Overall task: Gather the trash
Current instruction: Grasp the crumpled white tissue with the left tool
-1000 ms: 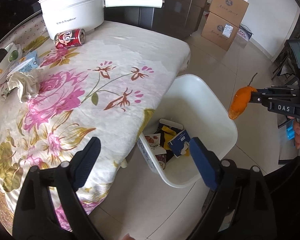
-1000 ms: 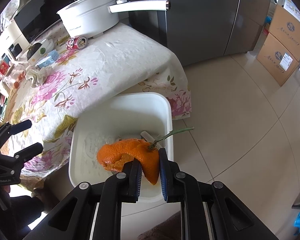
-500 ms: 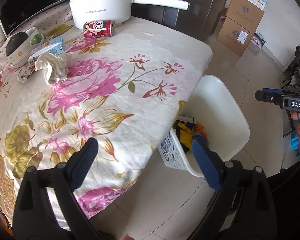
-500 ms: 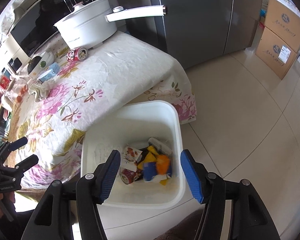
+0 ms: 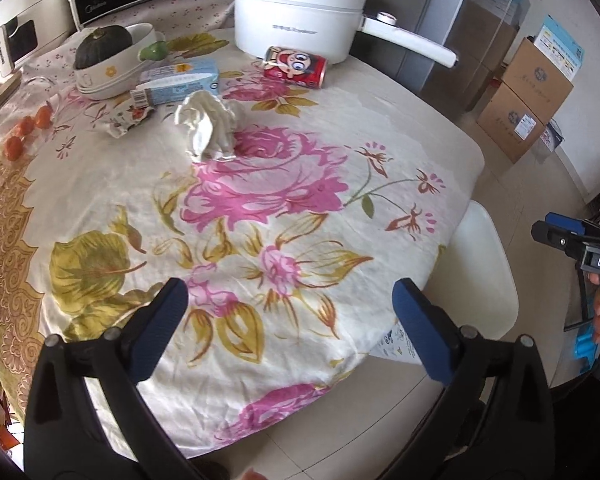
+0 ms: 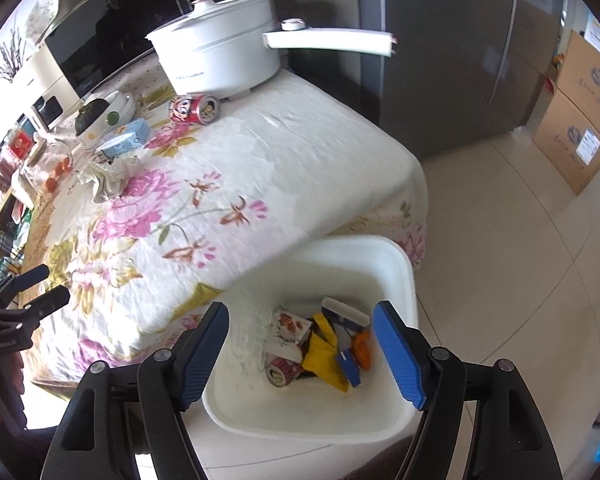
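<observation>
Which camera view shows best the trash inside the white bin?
The right wrist view: it looks down into the white bin, so the trash at its bottom is plain. In the left wrist view only the bin's rim and inner wall show beside the tablecloth; the contents are hidden.

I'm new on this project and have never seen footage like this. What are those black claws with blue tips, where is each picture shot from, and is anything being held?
There is no robot: a person holds a two-finger gripper in each hand, with a camera on each looking along its fingers. One picture looks past the left gripper at a floral tablecloth. The other looks past the right gripper into a white trash bin on the floor beside the table.

On the cloth lie a crumpled tissue, a red drink can on its side, a light blue carton, a white electric pot and a bowl with a dark squash.

Nothing is held. Both grippers stand open; the right one's jaws have just been opening, and orange peel lies in the bin among wrappers.
</observation>
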`<state>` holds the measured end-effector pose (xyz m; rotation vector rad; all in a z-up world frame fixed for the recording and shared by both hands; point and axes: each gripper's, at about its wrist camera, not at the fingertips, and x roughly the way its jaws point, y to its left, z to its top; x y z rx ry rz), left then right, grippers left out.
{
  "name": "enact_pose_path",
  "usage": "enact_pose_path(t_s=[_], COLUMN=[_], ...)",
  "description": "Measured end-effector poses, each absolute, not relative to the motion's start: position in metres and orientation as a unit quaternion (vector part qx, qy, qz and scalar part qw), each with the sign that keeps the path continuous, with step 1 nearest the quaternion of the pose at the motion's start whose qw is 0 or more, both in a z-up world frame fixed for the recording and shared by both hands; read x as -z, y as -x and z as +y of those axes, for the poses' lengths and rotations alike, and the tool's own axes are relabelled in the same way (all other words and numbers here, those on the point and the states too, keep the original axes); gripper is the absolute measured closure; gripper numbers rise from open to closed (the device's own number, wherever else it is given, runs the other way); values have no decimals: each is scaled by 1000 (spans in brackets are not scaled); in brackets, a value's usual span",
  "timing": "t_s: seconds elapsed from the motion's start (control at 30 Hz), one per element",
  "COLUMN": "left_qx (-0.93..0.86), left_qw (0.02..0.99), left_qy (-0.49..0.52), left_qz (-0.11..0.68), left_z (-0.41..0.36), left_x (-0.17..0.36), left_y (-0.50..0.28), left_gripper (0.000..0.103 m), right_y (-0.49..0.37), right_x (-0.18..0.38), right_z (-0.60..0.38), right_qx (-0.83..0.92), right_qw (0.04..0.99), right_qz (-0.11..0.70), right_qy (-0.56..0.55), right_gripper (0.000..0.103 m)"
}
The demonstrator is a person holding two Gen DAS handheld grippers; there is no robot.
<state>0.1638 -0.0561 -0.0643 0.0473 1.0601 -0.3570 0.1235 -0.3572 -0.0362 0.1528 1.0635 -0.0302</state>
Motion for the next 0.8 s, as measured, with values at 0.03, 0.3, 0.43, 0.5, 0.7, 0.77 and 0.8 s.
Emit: enact_pose_path(t_s=[0.03, 0.3, 0.43, 0.5, 0.7, 0.77, 0.8], left_qx=[164, 118, 114, 114, 108, 106, 106], left_qw=[848, 860, 863, 865, 875, 873, 872], left_qy=[-18, 0, 33, 58, 31, 28, 34], left_qz=[503, 497, 491, 485, 471, 474, 477], left_z=[-50, -19, -19, -20, -37, -37, -36], left_x=[65, 79, 87, 89, 101, 109, 112], left_y=[-168, -211, -238, -250, -282, -292, -298], left_gripper=[1, 1, 1, 1, 9, 16, 20], right_y=[-129, -174, -192, -198, -206, -208, -208], right_x=[35, 36, 45, 46, 45, 47, 49], right_z=[-352, -316, -307, -309, -320, -322, -322], right_qx=[12, -5, -5, -5, 6, 7, 8], right_qw=[860, 859, 852, 850, 849, 847, 846], right_qz=[505, 509, 520, 522, 520, 522, 524], right_qy=[-69, -51, -56, -73, -98, -99, -98], right_gripper=[23, 19, 19, 19, 19, 19, 19])
